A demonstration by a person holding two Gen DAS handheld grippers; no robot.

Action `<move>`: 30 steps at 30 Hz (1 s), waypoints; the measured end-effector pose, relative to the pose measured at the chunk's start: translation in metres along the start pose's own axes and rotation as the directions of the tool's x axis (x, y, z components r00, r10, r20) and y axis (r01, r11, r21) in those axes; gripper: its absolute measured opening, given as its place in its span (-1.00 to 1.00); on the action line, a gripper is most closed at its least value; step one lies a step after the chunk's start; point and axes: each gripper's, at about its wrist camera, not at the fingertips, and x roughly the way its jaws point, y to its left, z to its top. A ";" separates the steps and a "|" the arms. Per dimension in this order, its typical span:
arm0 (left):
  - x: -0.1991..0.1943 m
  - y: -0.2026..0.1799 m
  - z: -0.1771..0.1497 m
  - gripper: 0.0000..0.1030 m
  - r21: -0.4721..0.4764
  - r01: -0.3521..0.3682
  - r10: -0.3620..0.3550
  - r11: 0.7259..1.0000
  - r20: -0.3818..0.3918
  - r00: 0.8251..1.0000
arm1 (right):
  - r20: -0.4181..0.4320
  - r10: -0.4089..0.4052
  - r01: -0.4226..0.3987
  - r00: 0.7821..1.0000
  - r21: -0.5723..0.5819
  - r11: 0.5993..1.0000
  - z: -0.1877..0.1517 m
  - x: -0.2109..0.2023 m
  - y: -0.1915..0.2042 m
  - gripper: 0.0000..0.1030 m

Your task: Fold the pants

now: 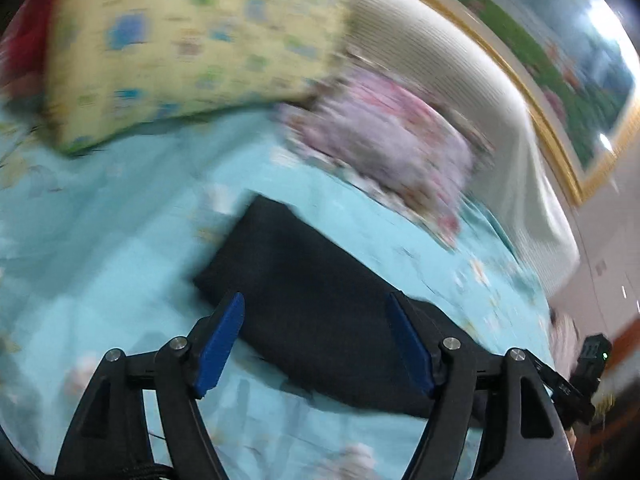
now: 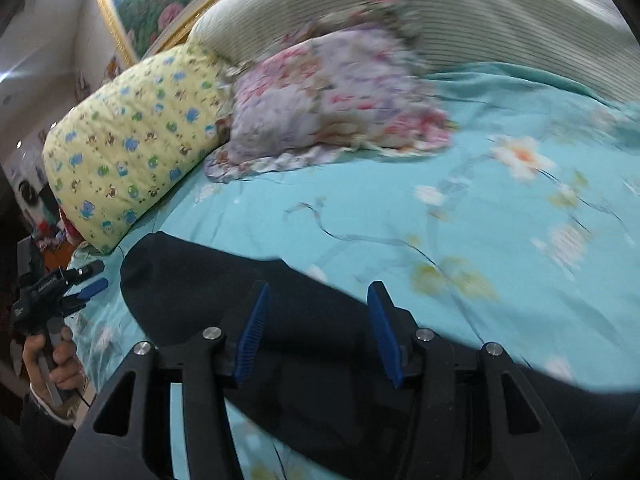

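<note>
Seemingly nearing done: dark navy cloth pants (image 1: 320,308) are lying compactly folded on the turquoise floral bedsheet (image 2: 400,208).
Left gripper (image 1: 318,340) and right gripper (image 2: 320,332) are hovering released at six o'clock, grasping nothing.

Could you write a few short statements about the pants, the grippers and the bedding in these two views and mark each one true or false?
1. The dark pants lie on a turquoise floral sheet. True.
2. The left gripper is clamped shut on the pants. False: its blue fingers stand wide apart, with nothing held between them.
3. The right gripper is open above the pants. True.
4. The yellow patterned pillow lies on top of the pants. False: it sits beyond them, near the headboard, apart from the dark cloth.
5. A pink and lilac floral pillow lies beside the yellow one. True.
</note>
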 end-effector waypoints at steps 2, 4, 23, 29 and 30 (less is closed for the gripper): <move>0.015 -0.035 -0.008 0.45 0.083 0.052 -0.048 0.995 -0.053 0.997 | 0.002 -0.030 0.030 1.000 0.037 0.999 -0.013 -0.015 -0.016 0.01; 0.026 -0.061 -0.017 0.45 0.150 0.096 -0.081 0.984 -0.107 0.991 | 0.004 -0.048 0.048 0.999 0.087 0.995 -0.034 -0.037 -0.036 0.01; 0.109 -0.218 -0.119 0.47 0.567 0.395 -0.057 0.723 -0.521 0.852 | 0.027 -0.226 0.196 0.974 0.403 0.894 -0.122 -0.127 -0.139 0.01; 0.135 -0.228 -0.139 0.47 0.679 0.386 0.070 0.625 -0.541 0.838 | 0.032 -0.221 0.180 0.975 0.477 0.860 -0.120 -0.123 -0.156 0.01; 0.139 -0.230 -0.139 0.47 0.686 0.390 0.079 0.615 -0.545 0.835 | 0.038 -0.219 0.173 0.975 0.487 0.856 -0.121 -0.123 -0.158 0.01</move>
